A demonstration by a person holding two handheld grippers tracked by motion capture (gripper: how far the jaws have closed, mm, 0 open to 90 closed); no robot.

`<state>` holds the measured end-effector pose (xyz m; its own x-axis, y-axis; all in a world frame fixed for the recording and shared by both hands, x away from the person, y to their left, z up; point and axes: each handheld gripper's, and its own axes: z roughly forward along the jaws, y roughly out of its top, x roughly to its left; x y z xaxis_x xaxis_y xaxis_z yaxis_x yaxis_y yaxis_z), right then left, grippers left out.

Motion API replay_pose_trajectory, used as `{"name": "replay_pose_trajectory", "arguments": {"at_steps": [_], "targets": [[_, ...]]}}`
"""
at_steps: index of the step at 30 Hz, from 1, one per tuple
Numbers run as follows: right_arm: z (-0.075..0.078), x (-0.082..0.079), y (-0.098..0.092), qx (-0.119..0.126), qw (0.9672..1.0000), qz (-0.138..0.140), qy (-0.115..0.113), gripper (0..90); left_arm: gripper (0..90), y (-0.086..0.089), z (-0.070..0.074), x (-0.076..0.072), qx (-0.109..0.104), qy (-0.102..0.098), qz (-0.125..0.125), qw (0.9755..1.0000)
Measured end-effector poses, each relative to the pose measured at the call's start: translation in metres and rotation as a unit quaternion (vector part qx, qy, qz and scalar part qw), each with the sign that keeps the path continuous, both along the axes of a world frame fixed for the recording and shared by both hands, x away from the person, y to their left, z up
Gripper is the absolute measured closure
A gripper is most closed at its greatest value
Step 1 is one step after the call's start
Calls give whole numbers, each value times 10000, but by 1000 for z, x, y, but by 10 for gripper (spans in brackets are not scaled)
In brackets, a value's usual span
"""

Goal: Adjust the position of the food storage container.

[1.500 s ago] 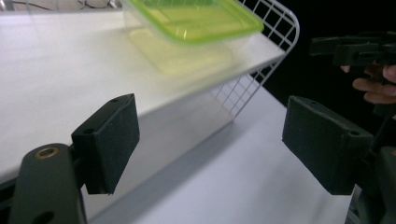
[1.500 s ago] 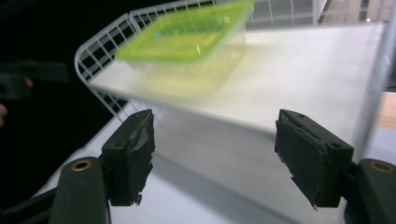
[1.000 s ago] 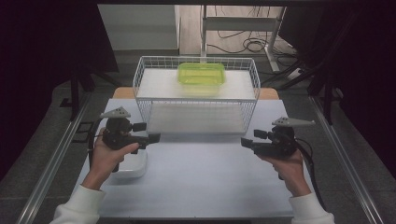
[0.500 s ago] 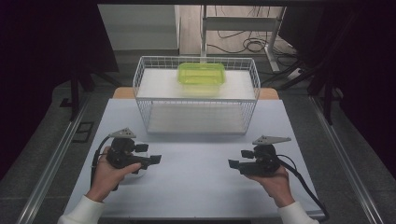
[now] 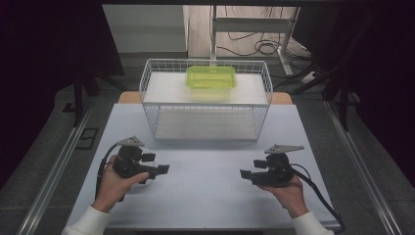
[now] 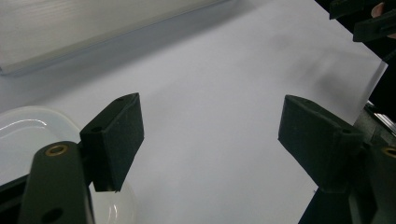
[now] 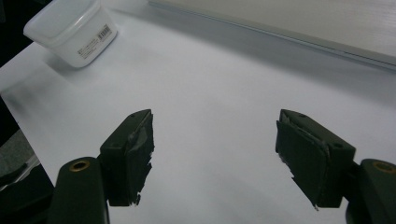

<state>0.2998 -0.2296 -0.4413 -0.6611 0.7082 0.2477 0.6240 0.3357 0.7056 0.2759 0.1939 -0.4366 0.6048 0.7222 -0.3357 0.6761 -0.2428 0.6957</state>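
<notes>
Black, two-jaw grippers sit low over a pale grey-white table [image 5: 205, 196], one in each of a person's hands. In the high view the left gripper [image 5: 164, 169] and the right gripper [image 5: 243, 173] point toward each other across the bare middle of the table, well apart.

The left gripper's jaws stand wide apart with nothing between them. In the left gripper view a white plastic container [image 6: 28, 135] lies just beside and partly under that gripper's left-hand jaw, close to the tool's body; whether the jaw touches it cannot be told. The other gripper's jaw tips show far off at the upper right of that view.

The right gripper's jaws are also spread wide and empty, with only table surface between them. Its pads [image 7: 135, 154] look chipped and ragged along the edges. In the right gripper view the same white container [image 7: 72, 30] sits well ahead of the jaws and off to their left, a barcode label on its side, near the table's edge.

Beyond both grippers, at the far side of the table, stands a white wire basket [image 5: 205, 100]. A translucent green container [image 5: 211, 81] rests inside it, toward the back.
</notes>
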Motion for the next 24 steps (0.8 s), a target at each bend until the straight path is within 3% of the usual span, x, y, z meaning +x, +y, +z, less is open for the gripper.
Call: {"name": "replay_pose_trajectory", "arguments": {"at_steps": [8,14,19,20,24], "targets": [[-6,-2,5,-73,9999,107,110,267,231,8,1,3,75,72,6,9999],[-5,-3,4,-49,9999,108,109,265,243,35,7,12,217,119,284,9993],[-8,-2,5,-152,9997,144,155,259,268,69,7,19,497,252,653,9963],[-8,-2,5,-152,9997,144,155,259,273,69,7,19,497,252,653,9963],[-8,-1,4,7,9996,110,265,259,283,86,5,21,625,351,818,9941]]}}
